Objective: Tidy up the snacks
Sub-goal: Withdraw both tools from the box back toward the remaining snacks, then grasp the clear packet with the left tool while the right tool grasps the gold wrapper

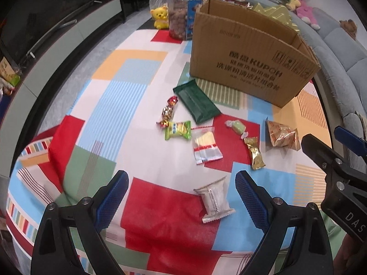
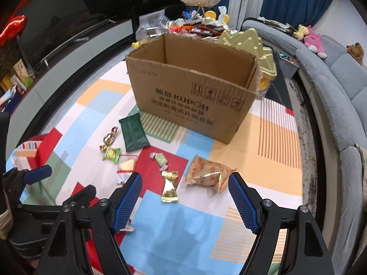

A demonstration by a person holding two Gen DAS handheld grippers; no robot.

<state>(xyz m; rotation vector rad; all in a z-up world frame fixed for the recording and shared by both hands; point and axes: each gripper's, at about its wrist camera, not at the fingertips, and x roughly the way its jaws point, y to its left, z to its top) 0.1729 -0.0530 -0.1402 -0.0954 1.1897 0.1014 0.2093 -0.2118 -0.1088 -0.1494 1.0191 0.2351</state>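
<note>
L hand-held gripper wide, empty, above white pkt on worktop | R hand-held gripper wide, empty, near gold pkt | carton behind, open-top | advice: straddle pkt's narrow width, close on body not crimped seal, then lift clear of rim.

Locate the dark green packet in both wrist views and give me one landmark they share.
Left wrist: the green packet lies just above centre, near the box's left front corner.
Right wrist: the same packet lies left of centre, again off that corner.
Shared landmark: the cardboard box, behind the packet in both.
</note>
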